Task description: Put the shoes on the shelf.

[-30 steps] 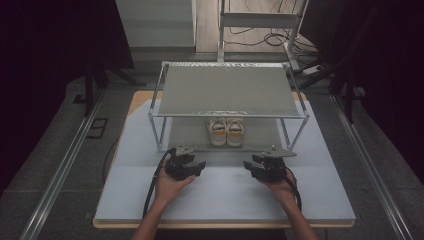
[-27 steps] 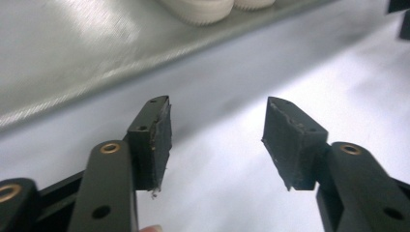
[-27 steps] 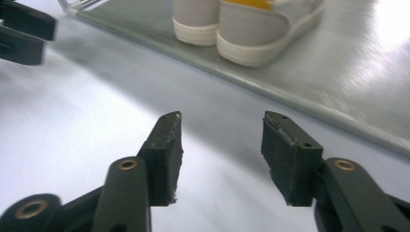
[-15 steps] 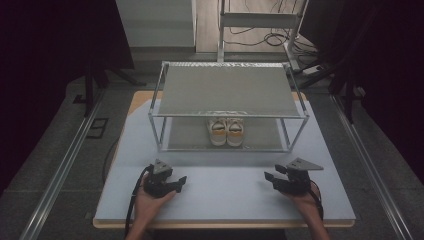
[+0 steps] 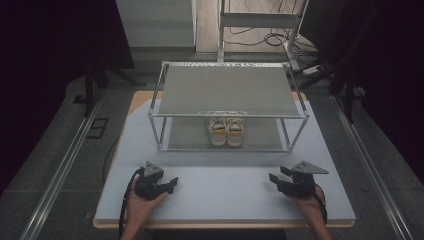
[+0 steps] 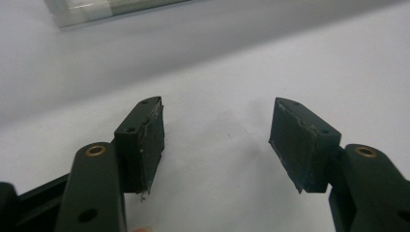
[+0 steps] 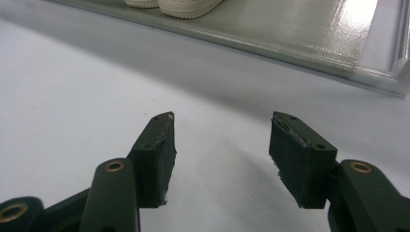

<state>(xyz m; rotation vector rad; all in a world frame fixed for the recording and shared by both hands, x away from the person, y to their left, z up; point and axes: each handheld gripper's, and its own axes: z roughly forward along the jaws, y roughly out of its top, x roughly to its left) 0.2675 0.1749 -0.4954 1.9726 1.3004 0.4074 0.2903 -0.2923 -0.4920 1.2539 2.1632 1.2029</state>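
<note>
Pair of shoes on the rack's lower shelf, cut to bare soles in the right gripper view; left gripper and right gripper, jaws spread and empty, near the surface's front corners.

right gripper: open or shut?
Open. In the right gripper view the right gripper has its two jaws spread wide, bare table showing between them and nothing held.

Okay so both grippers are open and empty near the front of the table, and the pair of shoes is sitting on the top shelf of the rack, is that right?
Not quite. The shoes sit on the lower shelf of the rack, under the top shelf; the high view shows this. The left gripper and right gripper are indeed open and empty.
</note>
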